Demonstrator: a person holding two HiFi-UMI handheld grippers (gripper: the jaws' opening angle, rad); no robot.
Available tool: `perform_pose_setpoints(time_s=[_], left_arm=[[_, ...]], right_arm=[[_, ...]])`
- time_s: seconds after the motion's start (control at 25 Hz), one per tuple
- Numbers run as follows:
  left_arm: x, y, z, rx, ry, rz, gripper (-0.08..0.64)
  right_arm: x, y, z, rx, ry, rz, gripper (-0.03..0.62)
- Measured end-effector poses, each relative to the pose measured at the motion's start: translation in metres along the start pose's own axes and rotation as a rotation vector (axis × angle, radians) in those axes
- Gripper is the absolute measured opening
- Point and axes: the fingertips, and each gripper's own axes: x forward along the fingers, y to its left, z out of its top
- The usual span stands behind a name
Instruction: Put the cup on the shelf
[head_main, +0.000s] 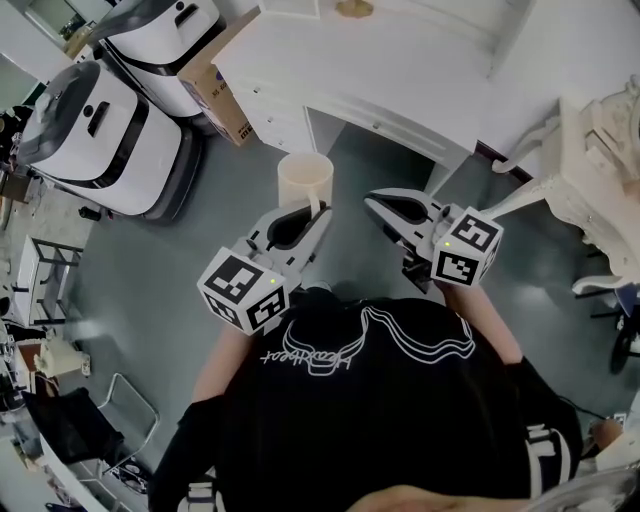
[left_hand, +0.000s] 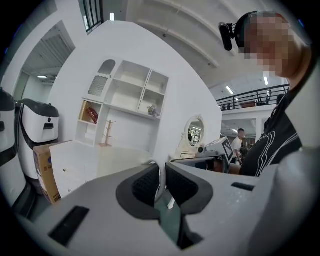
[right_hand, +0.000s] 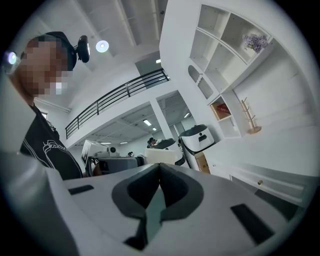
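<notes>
White counter (head_main: 400, 60) at 12 o'clock, shelf (left_hand: 131, 92) unreached; your left tool (head_main: 312, 215) clamps cup (head_main: 304, 180) handle (left_hand: 160, 180); right tool (head_main: 375, 203) closed, empty.

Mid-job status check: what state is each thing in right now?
cup: upright, held in the air by its handle.
left claw: shut on the cup's handle.
right claw: shut, nothing between its pads.
shelf: open-fronted, the cup not on it yet.

A large indoor test hall — white shelf unit (left_hand: 125, 97), vanity mirror (left_hand: 195, 131), mezzanine railing (right_hand: 120, 94) overhead
</notes>
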Motion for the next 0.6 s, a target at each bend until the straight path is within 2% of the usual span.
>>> perform_pose_setpoints(time_s=[0.28, 0.6], left_arm=[[-0.001, 0.042, 0.0, -0.025, -0.008, 0.012, 0.032], [0.016, 0.124, 0.007, -0.061, 0.008, -0.006, 0.032]], right_arm=[[0.035, -0.017, 0.005, -0.004, 0.022, -0.008, 0.006], [0.1, -0.067, 0.014, 0.026, 0.052, -0.042, 0.006]])
